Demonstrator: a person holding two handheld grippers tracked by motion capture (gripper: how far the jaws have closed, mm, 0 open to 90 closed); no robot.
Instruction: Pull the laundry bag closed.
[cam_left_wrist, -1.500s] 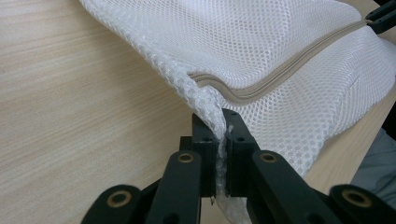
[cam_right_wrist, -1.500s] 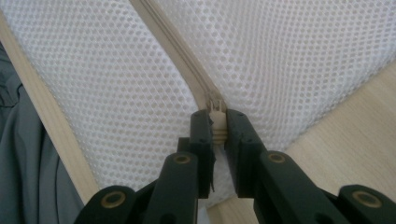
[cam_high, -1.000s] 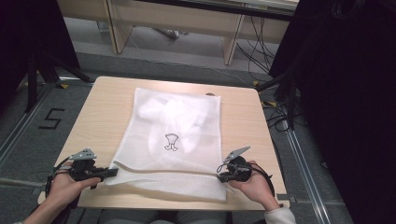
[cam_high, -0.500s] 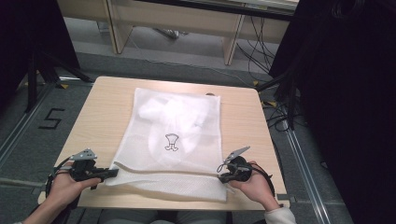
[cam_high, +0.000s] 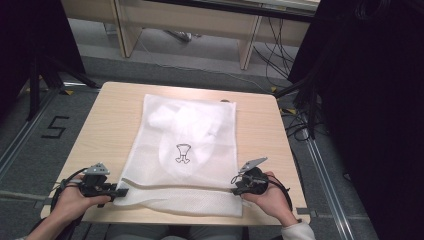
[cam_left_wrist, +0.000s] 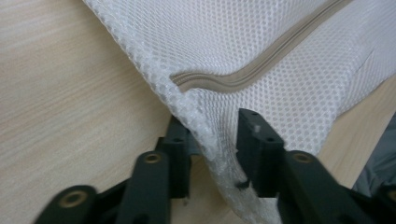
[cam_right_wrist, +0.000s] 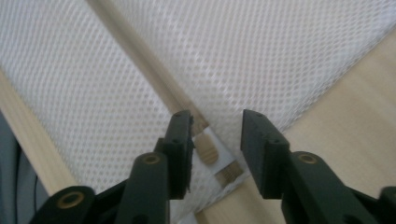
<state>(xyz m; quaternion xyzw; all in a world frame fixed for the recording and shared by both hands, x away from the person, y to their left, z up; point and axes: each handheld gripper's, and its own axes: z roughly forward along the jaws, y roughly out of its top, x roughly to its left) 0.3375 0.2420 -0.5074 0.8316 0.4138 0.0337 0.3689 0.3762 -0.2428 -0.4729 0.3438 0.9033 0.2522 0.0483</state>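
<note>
Mesh laundry bag (cam_high: 187, 150) lies flat mid-worktop (cam_high: 260, 130). I have just been opening both jaws: left gripper (cam_left_wrist: 212, 140) straddles its near corner unclamped, right gripper (cam_right_wrist: 215, 135) stands parted over the zipper end. I withdraw level, avoiding snags.

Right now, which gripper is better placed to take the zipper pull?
Right. The right gripper, jaws just opened, has the zipper pull between its jaws. The left gripper, also just opened, straddles a corner of the mesh bag at the zipper's other end.

One mesh laundry bag (cam_high: 187, 150), one wooden table (cam_high: 260, 130), two claws.
</note>
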